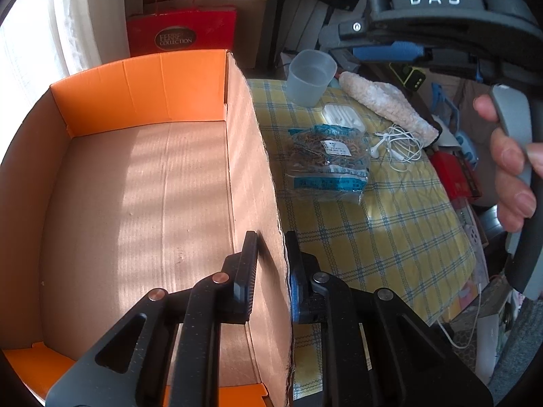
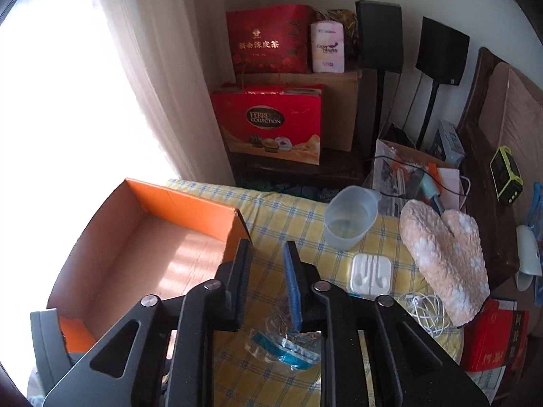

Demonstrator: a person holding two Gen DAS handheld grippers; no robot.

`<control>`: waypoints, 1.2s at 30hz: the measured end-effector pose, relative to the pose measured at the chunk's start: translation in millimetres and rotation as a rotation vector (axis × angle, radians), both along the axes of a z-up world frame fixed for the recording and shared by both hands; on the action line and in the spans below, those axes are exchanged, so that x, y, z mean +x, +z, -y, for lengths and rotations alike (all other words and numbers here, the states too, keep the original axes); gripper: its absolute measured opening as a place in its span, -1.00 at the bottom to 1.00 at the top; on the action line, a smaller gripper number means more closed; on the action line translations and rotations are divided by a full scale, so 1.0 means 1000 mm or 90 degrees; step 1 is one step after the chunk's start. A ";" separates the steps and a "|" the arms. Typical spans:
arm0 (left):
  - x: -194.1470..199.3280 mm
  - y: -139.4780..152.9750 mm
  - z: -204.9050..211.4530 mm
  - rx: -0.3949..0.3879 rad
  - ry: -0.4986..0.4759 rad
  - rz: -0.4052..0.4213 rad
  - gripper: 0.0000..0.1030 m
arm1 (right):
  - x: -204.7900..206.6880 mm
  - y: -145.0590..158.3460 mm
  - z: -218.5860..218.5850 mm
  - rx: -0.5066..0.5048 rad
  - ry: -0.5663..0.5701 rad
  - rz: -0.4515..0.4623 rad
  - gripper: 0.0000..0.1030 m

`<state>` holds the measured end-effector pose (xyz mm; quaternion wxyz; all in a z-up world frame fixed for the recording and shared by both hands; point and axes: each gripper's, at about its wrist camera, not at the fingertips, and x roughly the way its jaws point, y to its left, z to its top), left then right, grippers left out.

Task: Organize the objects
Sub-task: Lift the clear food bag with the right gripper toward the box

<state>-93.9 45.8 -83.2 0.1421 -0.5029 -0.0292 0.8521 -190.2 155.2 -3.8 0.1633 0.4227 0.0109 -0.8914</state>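
An open orange cardboard box [image 1: 142, 183] stands empty on the left of the yellow checked cloth [image 1: 373, 237]. My left gripper [image 1: 269, 237] straddles the box's right wall [image 1: 258, 176], one finger inside and one outside; the jaws stand close to the wall. On the cloth lie a clear packet of dried goods [image 1: 329, 162], a white earphone case [image 1: 341, 118], tangled white earphones [image 1: 400, 146], a translucent cup [image 1: 310, 76] and a fluffy pink mitt [image 1: 387, 101]. My right gripper [image 2: 268, 247] is open and empty, hovering above the packet [image 2: 288, 349] beside the box [image 2: 142, 254].
Red gift bags [image 2: 271, 122] and a cardboard carton [image 2: 339, 108] stand behind the table by the curtain. Clutter, a red box [image 2: 499, 342] and a wooden bed frame [image 2: 482, 156] lie to the right. The right gripper's handle and hand [image 1: 512, 156] show in the left wrist view.
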 end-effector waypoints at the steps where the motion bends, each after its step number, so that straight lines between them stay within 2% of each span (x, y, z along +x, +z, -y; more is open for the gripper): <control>1: 0.000 0.000 -0.001 -0.001 -0.001 0.000 -0.71 | 0.000 -0.008 -0.006 -0.004 -0.009 0.008 -0.26; 5: 0.000 -0.001 0.000 0.000 -0.002 0.000 -0.71 | 0.004 -0.031 -0.024 0.006 -0.038 0.030 -0.17; 7: 0.000 -0.001 0.000 0.001 -0.003 0.001 -0.71 | 0.005 -0.039 -0.032 0.013 -0.051 0.035 0.07; 11: 0.000 -0.001 -0.001 -0.002 -0.004 0.001 -0.70 | 0.006 -0.058 -0.045 0.015 -0.080 0.061 0.28; 13: 0.000 -0.001 -0.001 -0.003 -0.005 0.001 -0.70 | 0.006 -0.071 -0.051 0.015 -0.095 0.083 0.47; 16: 0.000 0.000 -0.002 -0.006 -0.005 0.000 -0.70 | 0.006 -0.086 -0.056 0.000 -0.115 0.109 0.59; 22: 0.001 0.000 -0.003 -0.009 -0.006 -0.001 -0.70 | 0.001 -0.107 -0.063 -0.061 -0.131 0.153 0.61; 26: 0.001 0.000 -0.003 -0.010 -0.006 -0.001 -0.70 | 0.000 -0.112 -0.060 -0.070 -0.125 0.157 0.60; 27: 0.001 0.000 -0.003 -0.011 -0.006 -0.001 -0.70 | 0.000 -0.113 -0.058 -0.067 -0.122 0.157 0.50; 28: 0.001 0.000 -0.003 -0.011 -0.005 -0.001 -0.70 | -0.001 -0.115 -0.056 -0.062 -0.118 0.156 0.26; 29: 0.001 0.000 -0.003 -0.010 -0.005 -0.001 -0.70 | -0.001 -0.115 -0.054 -0.054 -0.115 0.157 0.13; 30: 0.001 0.000 -0.003 -0.011 -0.006 -0.001 -0.70 | -0.002 -0.116 -0.053 -0.039 -0.118 0.153 -0.17; 31: 0.001 0.000 -0.003 -0.011 -0.006 -0.001 -0.70 | -0.002 -0.116 -0.052 -0.032 -0.116 0.147 -0.38; 32: 0.001 0.000 -0.002 -0.010 -0.005 -0.001 -0.70 | -0.001 -0.115 -0.051 -0.032 -0.109 0.140 -0.43; 34: 0.000 -0.001 -0.002 -0.009 -0.005 -0.001 -0.70 | 0.001 -0.111 -0.049 -0.013 -0.101 0.115 -0.78; 36: 0.001 -0.001 -0.001 -0.009 -0.005 -0.001 -0.70 | 0.003 -0.107 -0.049 -0.003 -0.100 0.099 -0.82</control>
